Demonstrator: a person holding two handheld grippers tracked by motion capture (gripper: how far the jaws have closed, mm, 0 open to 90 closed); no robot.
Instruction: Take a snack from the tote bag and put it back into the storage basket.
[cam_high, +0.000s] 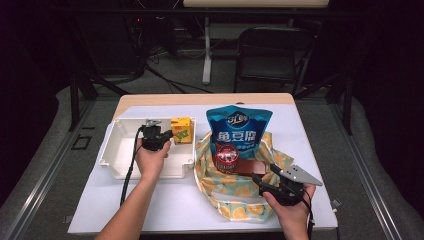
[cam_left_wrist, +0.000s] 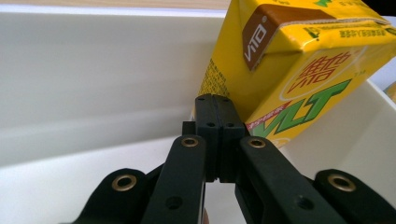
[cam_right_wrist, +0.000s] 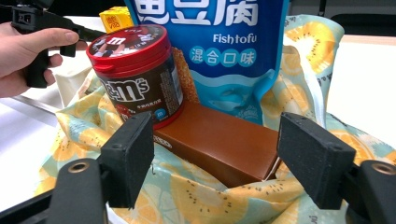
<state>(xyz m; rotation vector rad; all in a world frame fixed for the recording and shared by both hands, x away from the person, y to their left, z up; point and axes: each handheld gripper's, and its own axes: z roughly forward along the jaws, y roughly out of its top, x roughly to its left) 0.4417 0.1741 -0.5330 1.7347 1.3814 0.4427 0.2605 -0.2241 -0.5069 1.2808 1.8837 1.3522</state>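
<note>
Nearest the person, the right gripper is hovering at the near right rim of the fruit-print cloth bag, its black jaws standing spread with nothing between the pads. Just beyond them in the right gripper view, the long brown cardboard box is lying flat inside the bag, and the jaws are framing it from the near side without touching it. Behind the box, a brown jar with a red lid is showing "m&m's" in white, and a tall blue snack pouch is reading "Fish tofu" under large Chinese characters. Bare white table is lying open near and left of the bag.

Farther left, the left gripper is reaching into the white plastic tray, its jaws pressed together and gripping nothing. Just beyond the tips in the left gripper view, the yellow drink carton, marked "VITA" and "VLT" in green, is sitting tilted at the tray's far right corner, close to the tips; I cannot tell whether they are touching. The tray's walls are hemming the gripper in on the far side.
</note>
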